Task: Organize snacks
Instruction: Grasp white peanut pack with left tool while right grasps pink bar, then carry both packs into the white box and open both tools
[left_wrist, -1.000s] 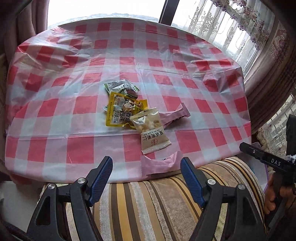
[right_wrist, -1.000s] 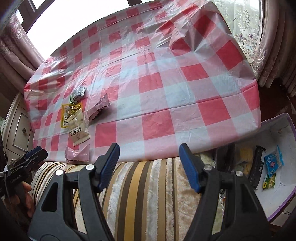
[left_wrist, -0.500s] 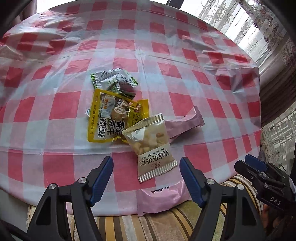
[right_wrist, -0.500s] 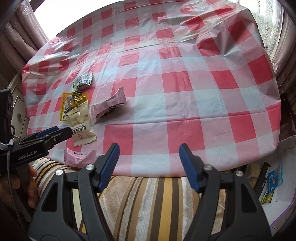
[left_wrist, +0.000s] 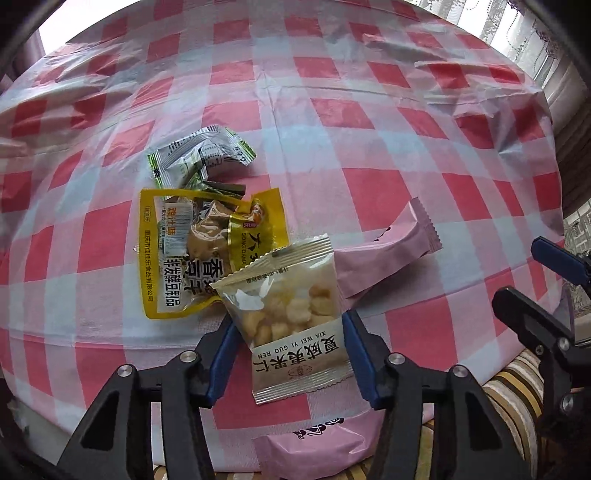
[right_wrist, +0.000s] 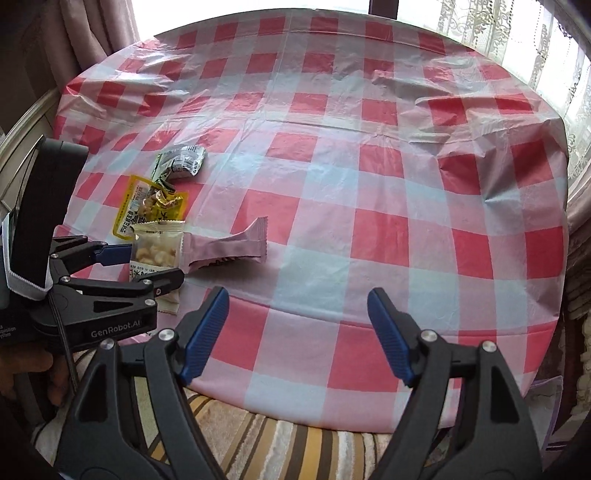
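The left gripper (left_wrist: 288, 350) points down at the counter (left_wrist: 369, 122), its jaws closing around a clear nut packet (left_wrist: 291, 314) that lies between them; the pads are not yet pressing on it. The packet overlaps a yellow snack bag (left_wrist: 173, 258) and a pink wrapper (left_wrist: 388, 258), with a green-grey packet (left_wrist: 203, 155) just behind. Another pink wrapper (left_wrist: 314, 450) hangs at the counter's near edge. The right gripper (right_wrist: 297, 332) hovers apart, jaws opening, nothing between them.
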